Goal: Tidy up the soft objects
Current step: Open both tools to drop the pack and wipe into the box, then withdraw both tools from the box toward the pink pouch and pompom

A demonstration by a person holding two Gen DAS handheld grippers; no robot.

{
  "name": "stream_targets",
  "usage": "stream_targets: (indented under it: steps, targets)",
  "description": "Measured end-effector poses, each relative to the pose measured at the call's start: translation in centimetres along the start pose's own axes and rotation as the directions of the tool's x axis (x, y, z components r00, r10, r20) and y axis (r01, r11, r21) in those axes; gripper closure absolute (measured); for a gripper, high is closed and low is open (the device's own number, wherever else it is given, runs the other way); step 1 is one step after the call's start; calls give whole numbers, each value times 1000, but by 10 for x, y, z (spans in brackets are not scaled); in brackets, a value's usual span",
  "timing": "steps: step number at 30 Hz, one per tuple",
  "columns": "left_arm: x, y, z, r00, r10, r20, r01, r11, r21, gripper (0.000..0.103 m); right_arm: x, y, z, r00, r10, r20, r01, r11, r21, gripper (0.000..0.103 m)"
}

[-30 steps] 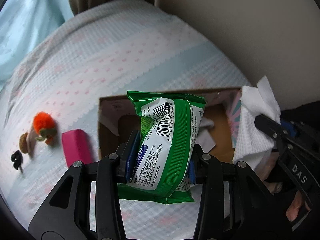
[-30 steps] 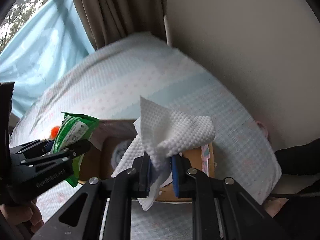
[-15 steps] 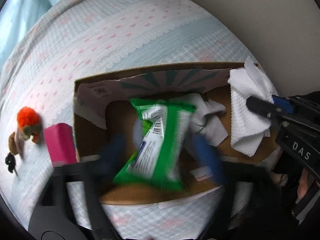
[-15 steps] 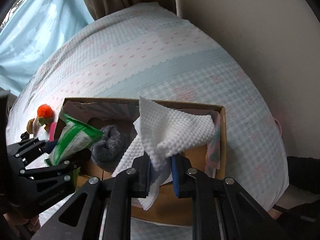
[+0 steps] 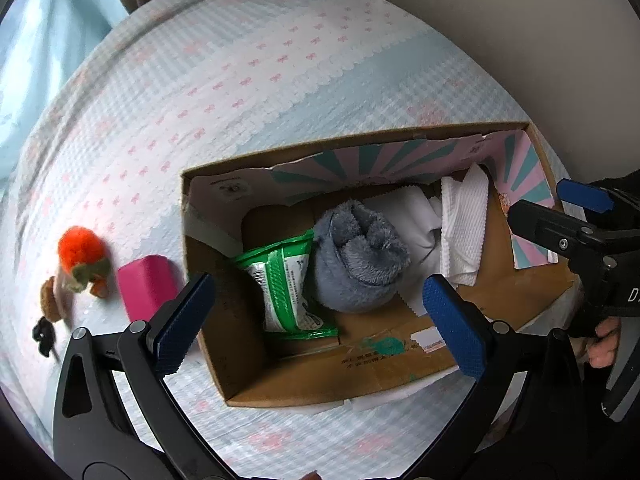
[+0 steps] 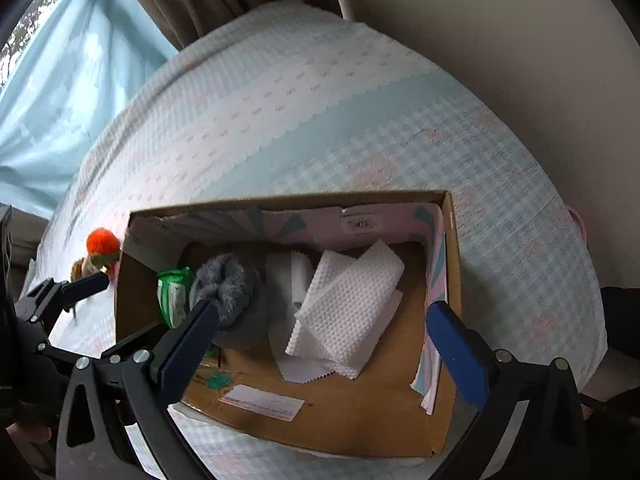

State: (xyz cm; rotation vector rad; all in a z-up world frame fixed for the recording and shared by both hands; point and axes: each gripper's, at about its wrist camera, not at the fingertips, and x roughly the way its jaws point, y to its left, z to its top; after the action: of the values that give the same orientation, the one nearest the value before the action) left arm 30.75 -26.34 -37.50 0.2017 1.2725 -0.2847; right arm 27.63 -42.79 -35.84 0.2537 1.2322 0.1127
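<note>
Left tool (image 5: pixel 318 320), jaws wide and empty; right tool (image 6: pixel 322 344) has just sprung wide, empty. Green plastic wipes packet (image 5: pixel 286 284) and white embossed paper towel (image 6: pixel 348 312) lie inside the brown cardboard box (image 5: pixel 320 388), frame centre.

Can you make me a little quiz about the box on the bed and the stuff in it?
1. True or false: the green wipes pack lies inside the cardboard box.
2. Which sits outside the box? A) grey fluffy roll B) pink block C) white paper towel
3. Fill in: both the left gripper and the right gripper have their jaws ____.

Key: 1 true; 2 B; 3 open, holding nothing.
</note>
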Motion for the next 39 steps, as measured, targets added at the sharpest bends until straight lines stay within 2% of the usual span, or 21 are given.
stream_targets:
  steps: [9,17,23,29,33,36,39]
  targets:
    - [-47,6,-4,996,8,89,-7,1000,-14,0,-38,19,-3,998,-18,67,22,998,-54,0]
    - [-115,15,-17,981,15,194,-9,999,-34,0,-106,49,-14,982,-49,182,64,995,-74,0]
    - [-182,29,-35,951,20,310,-12,1000,-28,0,-166,78,-27,960,-63,274,85,994,-69,0]
    - [-244,48,-67,909,31,416,-19,999,-33,0,-223,112,-53,919,-88,385,120,991,-59,0]
    - [-279,63,-92,886,49,461,-38,999,-32,0,-251,135,-76,891,-130,435,153,988,-17,0]
    - [-301,79,-114,870,57,489,-43,998,-41,0,-265,151,-95,872,-129,472,147,989,-1,0]
    - [-316,95,-135,861,65,504,-41,997,-59,0,-276,169,-113,862,-128,490,143,990,7,0]
